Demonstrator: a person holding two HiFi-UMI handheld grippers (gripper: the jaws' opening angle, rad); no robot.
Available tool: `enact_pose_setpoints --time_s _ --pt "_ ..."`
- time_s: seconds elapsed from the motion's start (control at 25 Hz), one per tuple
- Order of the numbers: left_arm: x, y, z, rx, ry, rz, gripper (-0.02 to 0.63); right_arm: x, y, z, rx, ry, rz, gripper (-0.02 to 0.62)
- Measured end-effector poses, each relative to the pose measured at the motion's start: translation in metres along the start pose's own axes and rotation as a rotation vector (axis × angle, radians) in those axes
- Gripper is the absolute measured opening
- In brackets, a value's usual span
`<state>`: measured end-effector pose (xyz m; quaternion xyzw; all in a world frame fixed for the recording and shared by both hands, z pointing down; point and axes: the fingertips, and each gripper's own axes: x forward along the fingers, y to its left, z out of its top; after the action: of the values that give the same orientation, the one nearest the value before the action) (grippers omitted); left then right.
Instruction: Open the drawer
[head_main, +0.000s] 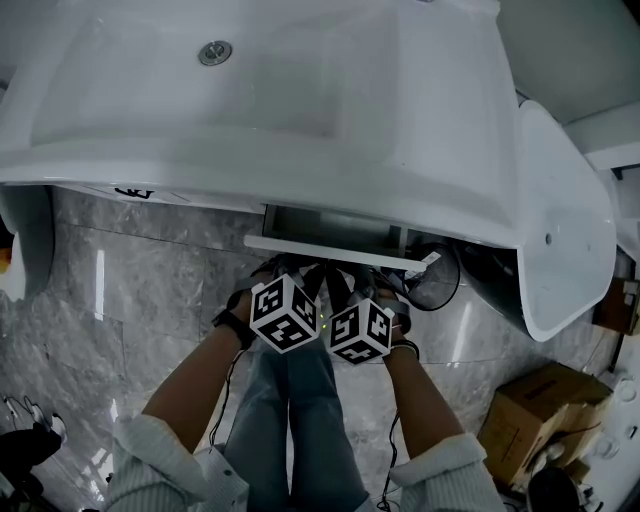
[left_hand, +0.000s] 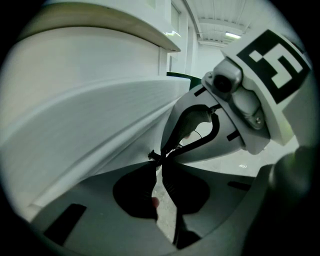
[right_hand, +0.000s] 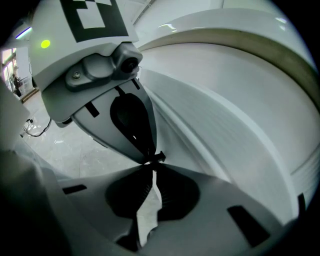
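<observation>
Flat white drawer (head_main: 335, 250) front ajar under glossy ceramic basin (head_main: 300, 110); veined marble floor (head_main: 150, 290). Side by side at it, left gripper (left_hand: 160, 158) and right gripper (right_hand: 151, 163), jaws pinched narrow, empty.

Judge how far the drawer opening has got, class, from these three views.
Done: the drawer already stands partly out from under the basin, its inside showing. In hand: the left gripper and right gripper, jaws shut, sit by its front. Left: probably pulling it fully out.
</observation>
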<state>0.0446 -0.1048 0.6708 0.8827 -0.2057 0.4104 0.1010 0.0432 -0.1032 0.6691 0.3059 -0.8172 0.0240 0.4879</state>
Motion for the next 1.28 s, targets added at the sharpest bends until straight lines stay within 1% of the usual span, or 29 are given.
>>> enact_pose_setpoints --time_s 0.56,0.84,1.28 --pt "-0.009 -0.021 -0.011 0.007 0.01 0.012 0.043 -0.01 0.022 -0.007 0.046 0.012 0.013 0.026" --pt "-0.013 -0.031 -0.017 0.01 0.008 0.009 0.043 -0.015 0.033 -0.01 0.064 0.021 0.003 0.026" --pt "-0.016 -0.042 -0.025 -0.015 0.005 0.004 0.043 -0.019 0.046 -0.016 0.097 0.037 0.0 0.026"
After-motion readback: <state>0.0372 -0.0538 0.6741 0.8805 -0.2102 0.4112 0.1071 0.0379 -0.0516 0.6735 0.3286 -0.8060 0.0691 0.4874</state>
